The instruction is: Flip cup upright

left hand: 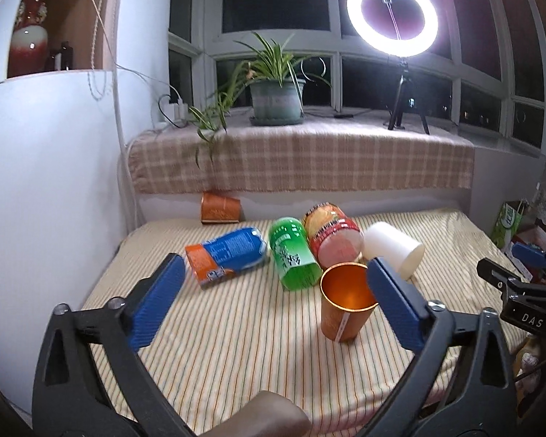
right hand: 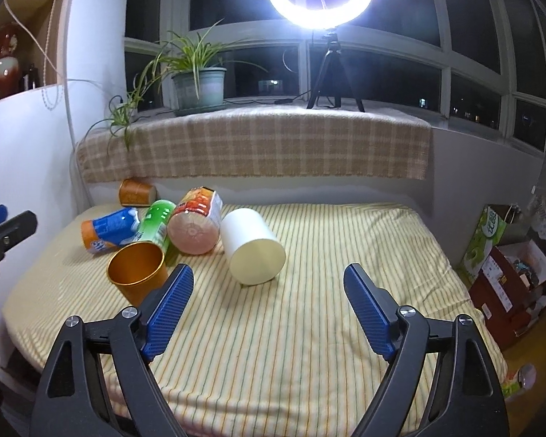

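Note:
An orange cup (left hand: pixel 342 302) stands upright on the striped cloth, mouth up; it also shows in the right wrist view (right hand: pixel 138 273). Behind it lie a blue-and-orange cup (left hand: pixel 225 256), a green cup (left hand: pixel 293 255), a red-and-yellow cup (left hand: pixel 333 238) and a white cup (left hand: pixel 393 249) on their sides. Another orange cup (left hand: pixel 220 208) lies by the back wall. My left gripper (left hand: pixel 273 302) is open and empty, its right finger beside the upright cup. My right gripper (right hand: pixel 269 309) is open and empty, in front of the white cup (right hand: pixel 253 251).
A plaid-covered sill (left hand: pixel 298 160) runs behind the table with a potted plant (left hand: pixel 276 98) and a ring light on a tripod (left hand: pixel 393 18). A white wall (left hand: pixel 47 182) stands at the left. Boxes and a green bag (right hand: pixel 487 244) crowd the right side.

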`<action>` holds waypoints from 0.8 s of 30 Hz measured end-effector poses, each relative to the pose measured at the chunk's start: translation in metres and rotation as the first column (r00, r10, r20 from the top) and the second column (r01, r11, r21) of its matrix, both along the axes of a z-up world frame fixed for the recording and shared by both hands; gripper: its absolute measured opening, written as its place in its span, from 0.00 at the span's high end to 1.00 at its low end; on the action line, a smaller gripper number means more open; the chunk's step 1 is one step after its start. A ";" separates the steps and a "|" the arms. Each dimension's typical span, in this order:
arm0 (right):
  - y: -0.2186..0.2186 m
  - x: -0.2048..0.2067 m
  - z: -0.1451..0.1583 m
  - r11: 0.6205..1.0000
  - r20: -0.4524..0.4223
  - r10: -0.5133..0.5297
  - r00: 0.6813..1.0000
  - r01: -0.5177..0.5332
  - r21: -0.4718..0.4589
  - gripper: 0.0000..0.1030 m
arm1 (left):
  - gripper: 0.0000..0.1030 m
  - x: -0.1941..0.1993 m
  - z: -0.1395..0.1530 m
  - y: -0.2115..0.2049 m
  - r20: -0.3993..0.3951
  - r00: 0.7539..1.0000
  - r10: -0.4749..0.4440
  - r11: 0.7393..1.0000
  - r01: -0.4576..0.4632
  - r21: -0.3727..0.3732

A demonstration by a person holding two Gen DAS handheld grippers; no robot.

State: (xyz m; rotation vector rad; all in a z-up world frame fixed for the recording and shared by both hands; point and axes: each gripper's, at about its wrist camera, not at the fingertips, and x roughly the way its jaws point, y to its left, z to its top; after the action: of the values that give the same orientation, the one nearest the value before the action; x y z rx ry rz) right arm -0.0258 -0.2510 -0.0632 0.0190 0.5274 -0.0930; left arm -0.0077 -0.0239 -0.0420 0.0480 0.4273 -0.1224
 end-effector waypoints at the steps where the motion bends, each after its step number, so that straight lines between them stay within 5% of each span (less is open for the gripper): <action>1: 0.000 -0.001 0.000 1.000 0.001 -0.003 1.000 0.003 0.001 0.17 | 0.01 -0.001 0.001 0.001 0.004 1.000 0.001 1.000 -0.001 0.001; 24: -0.003 -0.001 0.000 1.000 0.006 -0.023 1.000 0.023 0.007 0.17 | 0.00 -0.004 0.003 0.003 0.009 0.999 0.035 0.999 -0.035 0.025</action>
State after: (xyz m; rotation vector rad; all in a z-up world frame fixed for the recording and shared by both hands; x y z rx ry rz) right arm -0.0266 -0.2541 -0.0628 0.0319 0.5216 -0.1135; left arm -0.0112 -0.0209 -0.0386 0.0655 0.4215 -0.0825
